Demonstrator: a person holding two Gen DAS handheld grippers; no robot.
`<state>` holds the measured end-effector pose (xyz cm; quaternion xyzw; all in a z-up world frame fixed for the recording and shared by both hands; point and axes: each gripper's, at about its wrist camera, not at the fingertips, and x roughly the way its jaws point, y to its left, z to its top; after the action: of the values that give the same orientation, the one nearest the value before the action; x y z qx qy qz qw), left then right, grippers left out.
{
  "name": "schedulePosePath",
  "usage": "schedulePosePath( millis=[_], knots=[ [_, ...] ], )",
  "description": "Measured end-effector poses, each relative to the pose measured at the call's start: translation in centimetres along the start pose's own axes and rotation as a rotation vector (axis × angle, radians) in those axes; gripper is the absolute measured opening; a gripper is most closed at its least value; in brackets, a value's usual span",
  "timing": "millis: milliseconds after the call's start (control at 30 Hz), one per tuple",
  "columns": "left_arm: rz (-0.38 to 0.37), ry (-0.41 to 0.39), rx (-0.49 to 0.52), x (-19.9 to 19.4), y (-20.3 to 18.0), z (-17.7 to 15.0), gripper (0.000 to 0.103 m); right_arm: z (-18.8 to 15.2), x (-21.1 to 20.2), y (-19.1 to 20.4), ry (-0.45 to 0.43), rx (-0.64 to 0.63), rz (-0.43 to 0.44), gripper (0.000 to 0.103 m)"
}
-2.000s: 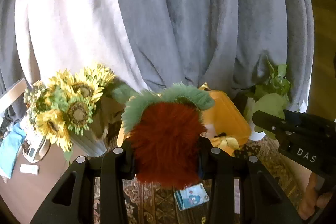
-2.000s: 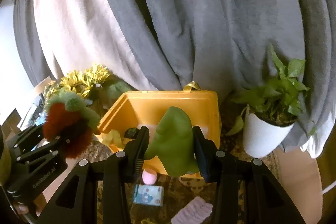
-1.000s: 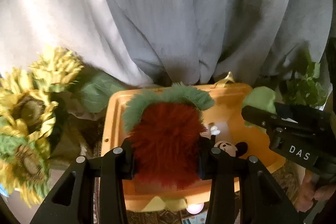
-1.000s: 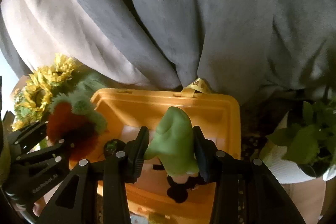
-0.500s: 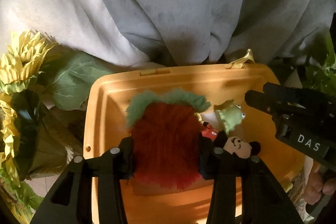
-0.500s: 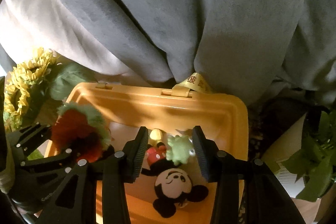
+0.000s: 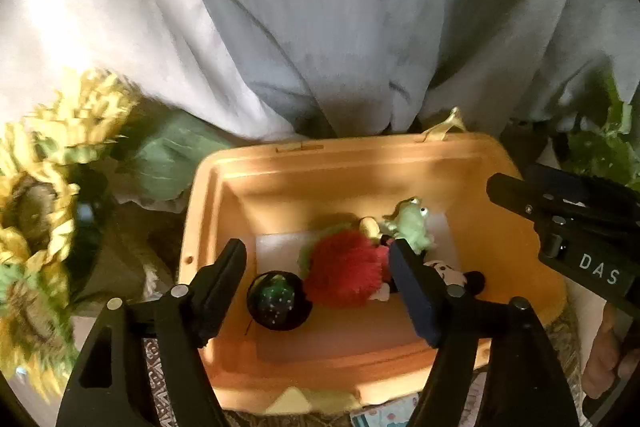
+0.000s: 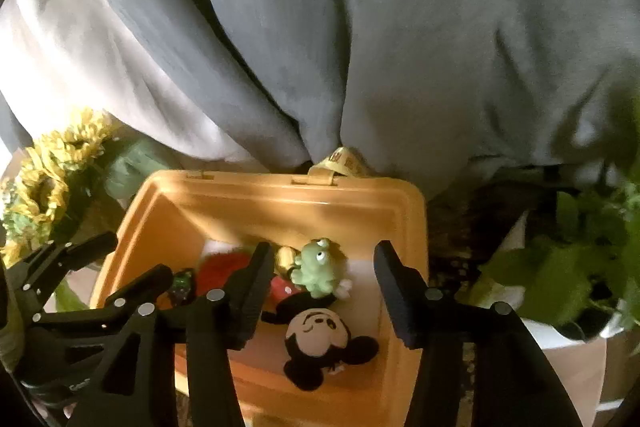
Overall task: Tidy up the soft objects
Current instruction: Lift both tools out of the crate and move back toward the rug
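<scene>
An orange plastic bin [image 7: 208,211] [image 8: 360,199] holds several soft toys. The red furry toy with green fringe [image 7: 346,269] [image 8: 222,267] lies inside it beside a dark glittery ball [image 7: 276,299]. The green frog plush [image 7: 410,223] [image 8: 318,267] lies on a Mickey Mouse plush [image 8: 318,337] [image 7: 452,275]. My left gripper [image 7: 320,281] is open and empty above the bin. My right gripper [image 8: 320,287] is open and empty above the frog and Mickey. The right gripper's body shows at the right of the left wrist view [image 7: 580,227].
Artificial sunflowers [image 7: 44,187] [image 8: 48,179] stand left of the bin. A green potted plant in a white pot [image 8: 576,267] stands to its right. Grey and white draped fabric [image 7: 340,27] hangs behind. A patterned cloth [image 7: 160,371] lies under the bin.
Both grippers moved forward over the bin and opened. The right let go of the green frog first, then the left let go of the red furry toy. Both toys now lie in the bin.
</scene>
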<state>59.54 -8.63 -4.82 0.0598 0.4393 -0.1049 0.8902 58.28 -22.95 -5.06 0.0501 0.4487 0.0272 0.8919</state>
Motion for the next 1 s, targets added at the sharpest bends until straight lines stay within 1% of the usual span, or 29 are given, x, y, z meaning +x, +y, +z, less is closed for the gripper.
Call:
schedulePosePath(
  millis=[67, 167, 267, 400, 467, 633, 833, 900, 933, 1000],
  knots=[
    [0.01, -0.025, -0.002, -1.0, 0.1, -0.2, 0.077, -0.3, -1.5, 0.1, -0.033, 0.0, -0.014, 0.063],
    [0.025, -0.068, -0.005, -2.9, 0.0, -0.7, 0.08, -0.7, -3.5, 0.1, -0.078, 0.011, -0.031, 0.069],
    [0.029, -0.108, -0.006, -4.6, -0.1, -1.2, 0.083, -1.3, -5.4, 0.0, -0.118, 0.032, -0.033, 0.074],
    [0.034, -0.155, -0.007, -6.9, -0.3, -2.2, 0.088, -2.3, -7.6, -0.3, -0.158, 0.061, -0.028, 0.075],
    [0.045, -0.175, -0.008, -7.6, -0.6, -2.6, 0.089, -2.9, -8.4, -0.4, -0.168, 0.076, -0.027, 0.077],
    [0.057, -0.213, -0.007, -9.2, -1.2, -4.1, 0.092, -4.7, -10.0, -0.9, -0.184, 0.093, -0.02, 0.077],
    [0.056, -0.223, -0.019, -10.2, -1.6, -6.2, 0.094, -6.9, -11.3, -1.6, -0.187, 0.118, -0.03, 0.078],
    [0.066, -0.224, -0.017, -10.4, -1.8, -6.9, 0.096, -7.6, -11.3, -1.8, -0.179, 0.12, -0.032, 0.079],
    [0.073, -0.225, -0.014, -10.4, -2.0, -7.3, 0.096, -7.8, -11.3, -1.8, -0.173, 0.12, -0.032, 0.082],
    [0.076, -0.221, -0.008, -10.5, -2.2, -8.0, 0.096, -8.6, -11.2, -1.9, -0.161, 0.119, -0.039, 0.083]
  ],
)
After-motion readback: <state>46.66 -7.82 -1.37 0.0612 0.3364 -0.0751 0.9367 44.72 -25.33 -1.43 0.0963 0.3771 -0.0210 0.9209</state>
